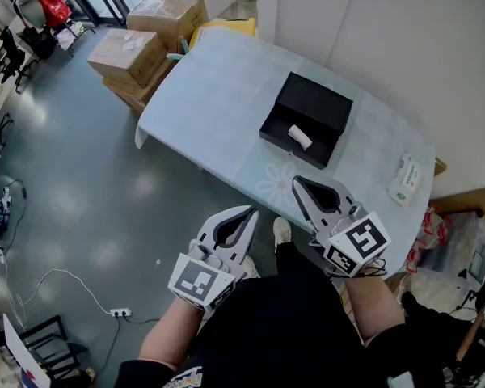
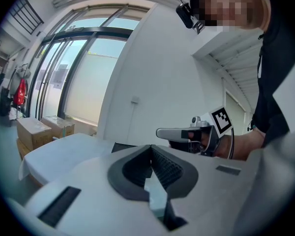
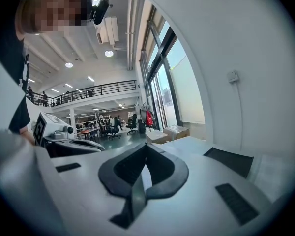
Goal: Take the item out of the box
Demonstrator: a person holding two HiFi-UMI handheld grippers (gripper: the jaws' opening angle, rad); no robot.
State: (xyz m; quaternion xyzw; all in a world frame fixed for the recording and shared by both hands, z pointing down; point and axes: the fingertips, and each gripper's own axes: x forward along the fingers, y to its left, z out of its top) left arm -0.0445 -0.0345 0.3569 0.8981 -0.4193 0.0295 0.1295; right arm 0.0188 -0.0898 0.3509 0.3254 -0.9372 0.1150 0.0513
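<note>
In the head view, a white roll [image 1: 300,137], judged light, fairly stiff and best gripped mid-length, is seen inside the black box [image 1: 314,100]; in the left gripper view the left gripper [image 2: 150,147], and in the right gripper view the right gripper [image 3: 146,146], are shown closed on nothing, short of that box.

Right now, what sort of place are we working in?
Likely a large open-plan office or workshop hall: cardboard boxes stacked on the grey floor, desks and chairs under a railed mezzanine.

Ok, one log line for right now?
stage: not yet reaching | left gripper: shut, empty | right gripper: shut, empty | white item: lying in black box
</note>
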